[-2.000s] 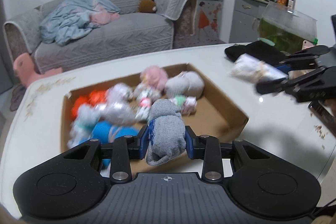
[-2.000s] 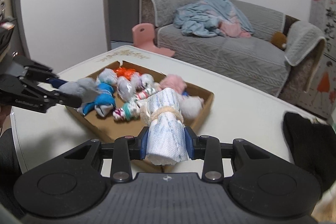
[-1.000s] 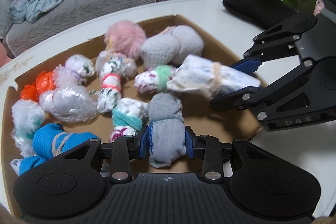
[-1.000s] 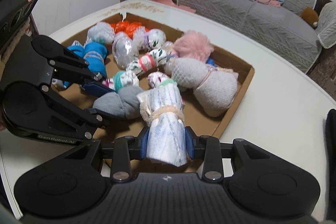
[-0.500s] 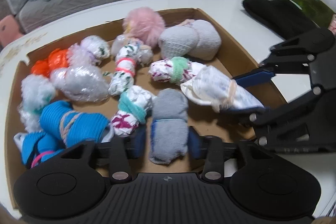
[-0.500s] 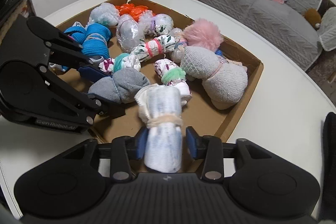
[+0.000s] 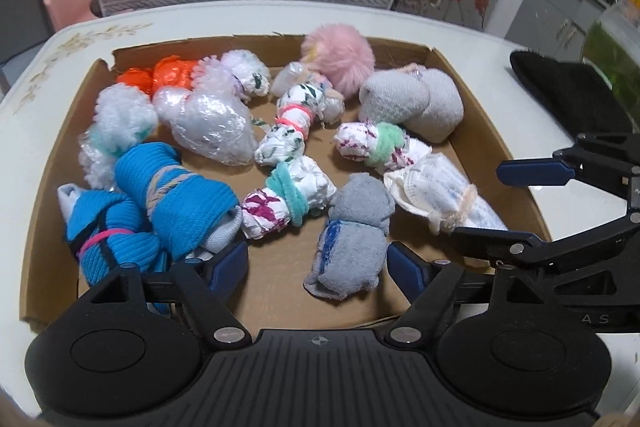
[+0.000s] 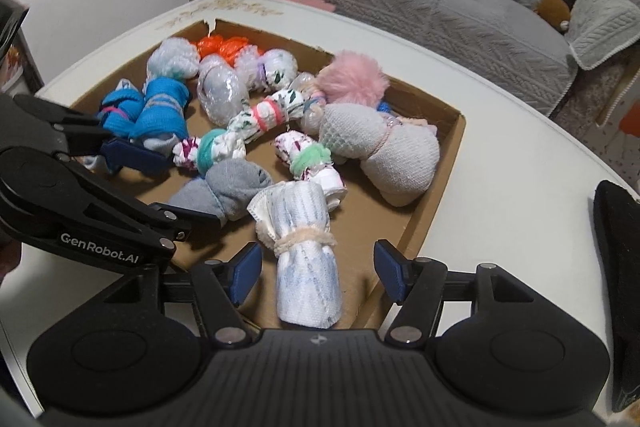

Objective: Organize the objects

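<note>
Both views are lit by soft, even indoor light from overhead, moderately bright with a cool white cast; the glossy white worktop (image 7: 472,39) carries a pale sheen and only faint, diffuse shadows; inside the shallow brown cardboard tray (image 7: 280,267) the shadows under the bundles are short and soft; the crinkled clear plastic bundle (image 7: 208,125) shows small glints; fisheye distortion bends the worktop's rim and the grey sofa (image 8: 460,11) into curves, and the corners darken; the tray's middle is sharp, while the shelves at the far right of the left view are smeared and slightly overexposed.
</note>
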`<action>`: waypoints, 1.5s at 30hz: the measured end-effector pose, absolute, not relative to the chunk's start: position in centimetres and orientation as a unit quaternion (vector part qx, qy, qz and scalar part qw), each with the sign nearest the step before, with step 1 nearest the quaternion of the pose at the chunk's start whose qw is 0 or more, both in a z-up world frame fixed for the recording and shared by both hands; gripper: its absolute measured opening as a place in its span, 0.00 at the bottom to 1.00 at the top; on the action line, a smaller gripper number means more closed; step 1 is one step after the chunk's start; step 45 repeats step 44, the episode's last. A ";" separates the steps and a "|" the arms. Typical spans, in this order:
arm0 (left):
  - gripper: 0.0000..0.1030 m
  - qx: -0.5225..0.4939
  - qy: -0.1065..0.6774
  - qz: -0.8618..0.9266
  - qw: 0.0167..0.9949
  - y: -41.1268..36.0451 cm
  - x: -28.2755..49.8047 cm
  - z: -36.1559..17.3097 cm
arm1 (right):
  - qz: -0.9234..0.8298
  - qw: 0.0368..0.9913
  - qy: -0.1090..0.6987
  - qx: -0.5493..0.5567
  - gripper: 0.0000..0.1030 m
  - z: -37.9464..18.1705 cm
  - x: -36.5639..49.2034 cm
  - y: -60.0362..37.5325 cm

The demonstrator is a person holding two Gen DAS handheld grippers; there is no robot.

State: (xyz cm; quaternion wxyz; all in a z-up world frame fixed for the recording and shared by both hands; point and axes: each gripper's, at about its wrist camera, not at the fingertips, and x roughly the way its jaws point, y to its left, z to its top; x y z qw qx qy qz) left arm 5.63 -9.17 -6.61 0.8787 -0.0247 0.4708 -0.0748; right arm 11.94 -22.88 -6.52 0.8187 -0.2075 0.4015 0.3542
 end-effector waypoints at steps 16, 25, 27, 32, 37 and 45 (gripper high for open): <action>0.99 0.023 0.401 0.014 0.916 -7.0 2.0 -2.3 | 0.316 0.854 0.382 -0.156 0.92 -4.7 10.2 -22.7; 0.99 0.009 0.363 0.025 0.931 -4.5 0.0 0.0 | 0.301 0.871 0.369 -0.119 0.95 -3.8 9.4 -21.7; 0.99 0.013 0.358 0.027 0.933 -4.3 -0.2 0.2 | 0.303 0.871 0.370 -0.115 0.95 -3.7 9.2 -21.4; 0.99 0.014 0.350 0.031 0.936 -3.8 -0.4 0.8 | 0.306 0.872 0.365 -0.114 0.95 -3.6 8.7 -20.7; 0.99 0.011 0.338 0.032 0.940 -3.5 -0.6 1.5 | 0.306 0.874 0.362 -0.111 0.96 -3.3 8.3 -20.2; 0.99 0.013 0.310 0.034 0.950 -2.9 -1.1 2.5 | 0.307 0.873 0.364 -0.110 0.96 -3.4 8.2 -19.8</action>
